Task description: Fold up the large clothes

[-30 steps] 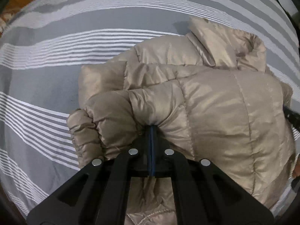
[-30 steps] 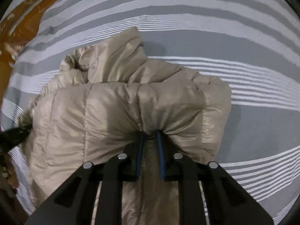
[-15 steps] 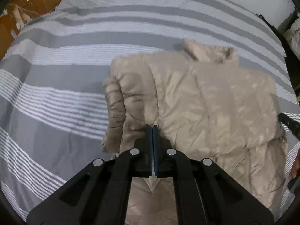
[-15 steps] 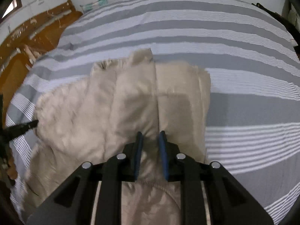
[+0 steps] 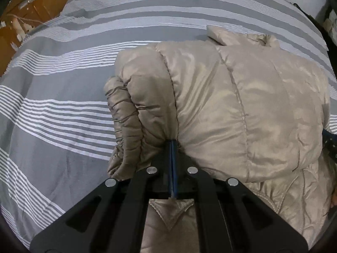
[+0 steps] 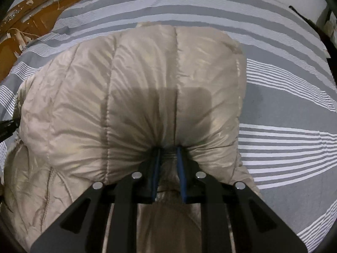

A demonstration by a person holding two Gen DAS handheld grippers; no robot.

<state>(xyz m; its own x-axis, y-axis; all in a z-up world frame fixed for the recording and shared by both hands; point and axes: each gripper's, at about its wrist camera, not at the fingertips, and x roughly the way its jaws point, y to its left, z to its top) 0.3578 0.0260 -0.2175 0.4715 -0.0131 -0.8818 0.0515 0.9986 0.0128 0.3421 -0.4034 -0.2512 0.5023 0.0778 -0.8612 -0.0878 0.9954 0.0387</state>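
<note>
A beige quilted puffer jacket [image 5: 242,105] lies bunched on a grey and white striped bed cover [image 5: 52,116]. My left gripper [image 5: 173,145] is shut on a fold at the jacket's left edge, beside a gathered sleeve [image 5: 124,126]. In the right wrist view the jacket [image 6: 137,94] fills the middle. My right gripper [image 6: 168,151] is shut on a thick bunch of its fabric near the right edge, its jaws a little apart around the padding. The jacket's collar [image 5: 223,34] points away. The right gripper's tip shows in the left view [image 5: 329,141].
The striped bed cover [image 6: 284,105] spreads around the jacket on all sides. A worn orange-brown wooden surface [image 6: 31,21] lies beyond the bed's far left corner. A dark object [image 6: 305,16] sits at the far right edge.
Both grippers, still clamped on the jacket, have come closer to the bed after rising. The fabric bulges up around the fingers and the jacket looks larger in both views.
</note>
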